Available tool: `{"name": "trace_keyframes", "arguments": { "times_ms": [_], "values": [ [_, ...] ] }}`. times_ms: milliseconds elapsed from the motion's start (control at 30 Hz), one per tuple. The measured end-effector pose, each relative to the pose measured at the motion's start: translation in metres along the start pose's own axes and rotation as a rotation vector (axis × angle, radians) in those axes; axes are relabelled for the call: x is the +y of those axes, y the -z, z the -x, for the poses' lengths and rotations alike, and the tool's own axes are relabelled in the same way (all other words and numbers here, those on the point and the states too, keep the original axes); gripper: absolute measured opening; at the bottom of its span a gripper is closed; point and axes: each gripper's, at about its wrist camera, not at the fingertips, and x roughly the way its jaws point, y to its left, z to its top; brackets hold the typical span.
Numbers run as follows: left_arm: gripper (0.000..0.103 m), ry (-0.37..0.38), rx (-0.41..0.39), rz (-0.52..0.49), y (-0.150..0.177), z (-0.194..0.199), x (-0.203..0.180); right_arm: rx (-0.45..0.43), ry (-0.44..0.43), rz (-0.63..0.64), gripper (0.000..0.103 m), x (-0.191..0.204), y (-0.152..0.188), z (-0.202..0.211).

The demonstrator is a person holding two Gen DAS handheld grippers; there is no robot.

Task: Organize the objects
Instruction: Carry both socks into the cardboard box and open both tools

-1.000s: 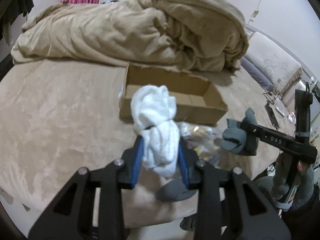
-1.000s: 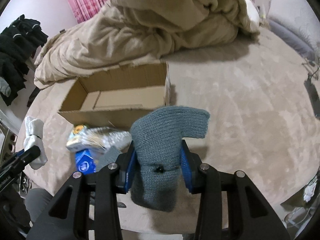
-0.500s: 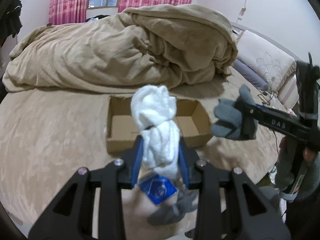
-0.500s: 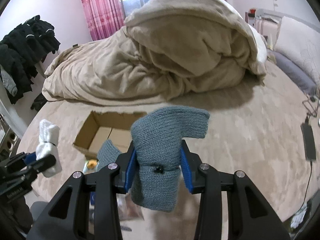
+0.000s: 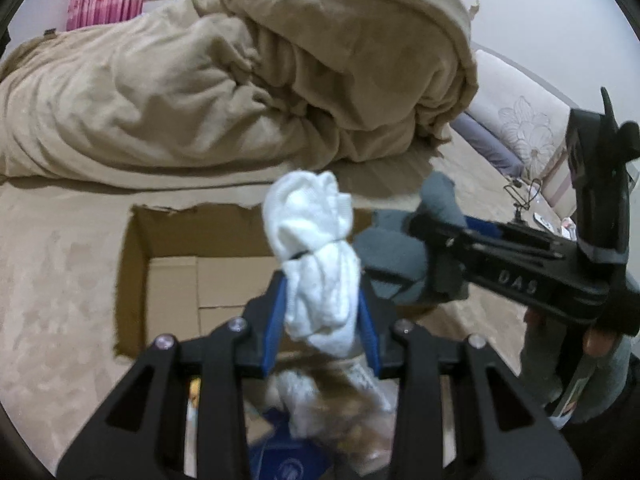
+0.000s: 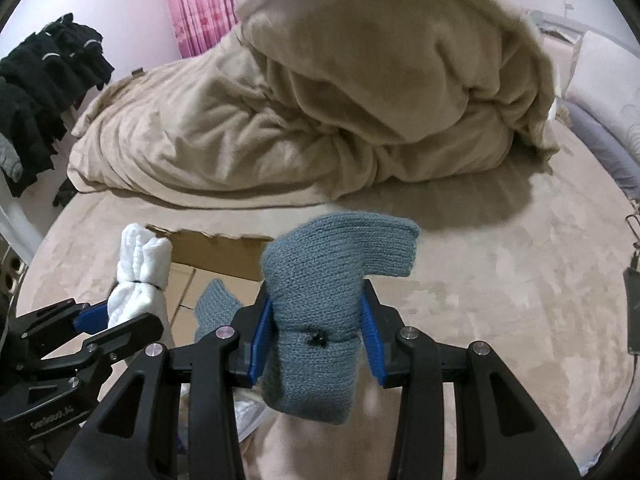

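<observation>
Box [image 5: 168, 280] before duvet [image 5: 240, 92], seemingly apart

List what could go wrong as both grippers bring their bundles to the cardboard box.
1. The left gripper and right gripper are converging close together over the cardboard box; they might collide.
2. The grey knit bundle hangs near the box's right end, so an early release may land it outside.
3. The white sock bundle blocks the left camera's view of the box.

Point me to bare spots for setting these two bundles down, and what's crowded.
Free: the cardboard box floor, bare between its walls; the bedspread right of the box, up to the heaped duvet. Crowded: the box's near side, where packets lie under the left gripper.
</observation>
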Motion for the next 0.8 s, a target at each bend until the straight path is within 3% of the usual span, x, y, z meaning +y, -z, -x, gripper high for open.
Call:
{"name": "trace_keyframes", "arguments": {
  "times_ms": [267,400,433,500,600,667,800],
  "values": [
    [0.038,-0.008,0.080,0.021,0.006,-0.044,0.013,0.050,0.000,0.002,0.044,-0.001,0.007,-0.039],
    [0.048,-0.041,0.094,0.028,0.009,-0.046,0.015,0.048,-0.003,0.003,0.048,0.000,0.007,-0.039],
    [0.064,-0.045,0.093,0.029,0.010,-0.043,0.015,0.051,-0.003,0.003,0.049,0.001,0.007,-0.039],
    [0.080,-0.048,0.069,0.046,0.010,-0.033,0.015,0.048,-0.012,-0.002,0.050,0.002,0.007,-0.036],
    [0.081,-0.060,0.039,0.065,0.010,-0.011,0.017,0.024,0.005,-0.017,0.055,0.002,0.006,-0.024],
    [0.082,-0.073,0.032,0.060,0.010,0.000,0.016,-0.002,0.011,-0.043,0.065,-0.001,0.005,-0.012],
    [0.082,-0.122,-0.005,0.039,0.015,0.033,0.012,-0.032,0.010,-0.036,0.065,0.003,0.003,0.013]
  ]
}}
